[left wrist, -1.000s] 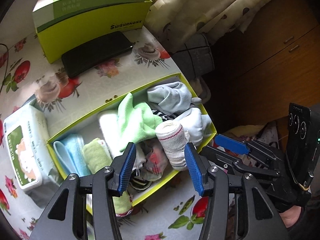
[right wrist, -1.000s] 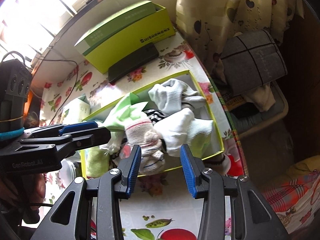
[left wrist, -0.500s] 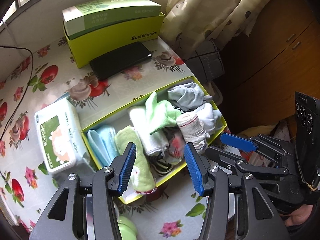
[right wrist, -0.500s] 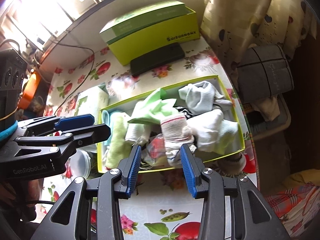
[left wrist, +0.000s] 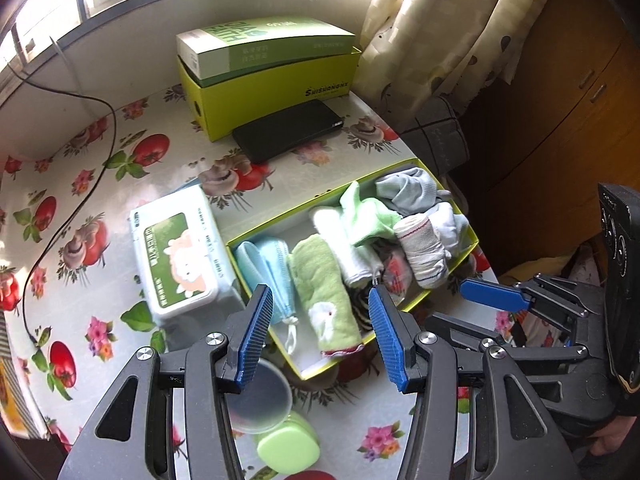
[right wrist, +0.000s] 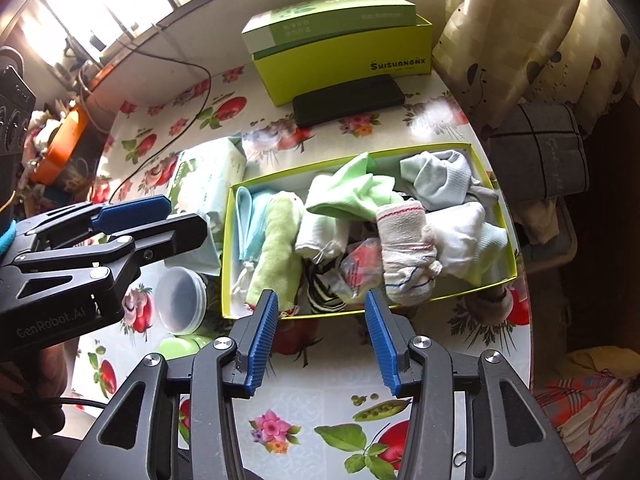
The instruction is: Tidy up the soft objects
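Observation:
A shallow yellow-green box point(left wrist: 288, 216) point(right wrist: 227, 256) on the flowered tablecloth holds several soft things. In it lie a blue cloth point(left wrist: 268, 264), a green towel point(left wrist: 324, 288) point(right wrist: 276, 244), a light green cloth point(right wrist: 352, 196), a rolled white sock with red stripes point(left wrist: 422, 252) point(right wrist: 404, 256) and pale socks point(right wrist: 440, 180). My left gripper point(left wrist: 318, 300) hangs open above the box's near left end with nothing between its pads. My right gripper point(right wrist: 320, 304) hovers over the box's front edge; its jaws are opening and nothing is between them.
A pack of wet wipes point(left wrist: 180, 252) lies left of the box. A black flat device point(left wrist: 288, 136) and stacked green cartons point(left wrist: 272, 72) sit behind it. A clear lid point(left wrist: 256, 400) and a green tub point(left wrist: 288, 448) lie near me. A cable point(left wrist: 80, 200) crosses the left side; the table's edge runs along the right.
Both grippers have drawn back and upward from the box, so more of the table shows. The right jaws stand slightly wider. The rolled sock stays in the box.

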